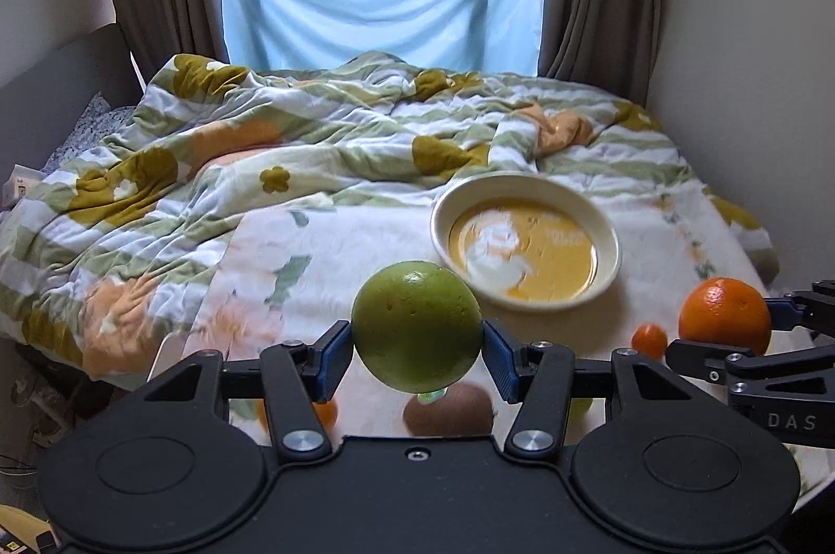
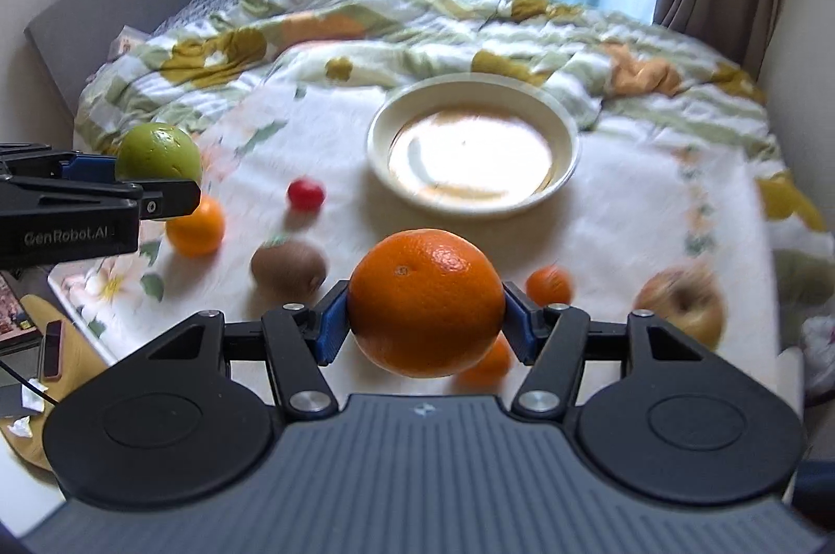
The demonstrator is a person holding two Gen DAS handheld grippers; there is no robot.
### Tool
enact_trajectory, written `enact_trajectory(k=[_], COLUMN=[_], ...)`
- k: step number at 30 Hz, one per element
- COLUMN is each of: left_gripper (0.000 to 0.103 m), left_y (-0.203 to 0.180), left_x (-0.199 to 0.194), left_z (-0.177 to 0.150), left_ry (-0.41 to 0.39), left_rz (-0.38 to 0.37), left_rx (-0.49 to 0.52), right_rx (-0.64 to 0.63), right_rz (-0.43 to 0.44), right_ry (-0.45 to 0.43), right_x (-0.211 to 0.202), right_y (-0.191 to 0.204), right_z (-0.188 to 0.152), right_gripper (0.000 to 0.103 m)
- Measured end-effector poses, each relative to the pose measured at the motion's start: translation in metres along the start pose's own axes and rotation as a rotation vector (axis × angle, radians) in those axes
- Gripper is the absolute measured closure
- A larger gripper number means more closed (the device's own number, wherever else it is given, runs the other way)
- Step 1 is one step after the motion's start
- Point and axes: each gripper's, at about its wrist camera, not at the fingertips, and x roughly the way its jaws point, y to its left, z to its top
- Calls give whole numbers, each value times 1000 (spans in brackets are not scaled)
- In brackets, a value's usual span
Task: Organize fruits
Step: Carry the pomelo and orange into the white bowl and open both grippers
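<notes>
My left gripper (image 1: 416,358) is shut on a green apple (image 1: 416,327), held above the bed; it also shows at the left of the right wrist view (image 2: 156,154). My right gripper (image 2: 425,324) is shut on a large orange (image 2: 425,301), also seen at the right of the left wrist view (image 1: 725,311). A cream bowl (image 2: 378,146) with a yellow inside sits empty on the bed ahead of both grippers; in the left wrist view it (image 1: 608,230) lies ahead and to the right.
On the floral sheet lie a kiwi (image 2: 288,267), a mandarin (image 2: 195,227), a small red fruit (image 2: 305,193), a small orange fruit (image 2: 549,285), another (image 2: 488,363) under the held orange, and a yellow apple (image 2: 681,306). A rumpled duvet (image 1: 250,146) lies behind the bowl.
</notes>
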Motion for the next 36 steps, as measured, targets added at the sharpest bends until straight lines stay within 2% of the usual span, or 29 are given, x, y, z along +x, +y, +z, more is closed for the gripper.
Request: enact_trajectory(k=[9,18,28,36], left_gripper=[45,45,45,45], left_y=[-12,-25,-45,-71], left_x=[33,109,204,256], left_z=[54,86,105,106], left_ry=[-11,44,127,181], left_rz=[-49,-124,-184,-210], left_rx=[27,73,158,245], right_rx=[14,61,152,226], right_rz=[-17,-22,-47,-93], right_ry=[-64,-60,-10,28], right_x=[1,46,115,144], right_y=[-37,-63,-96,-123], right_z=[58,105,127,128], right_gripper=[28,28,28,28])
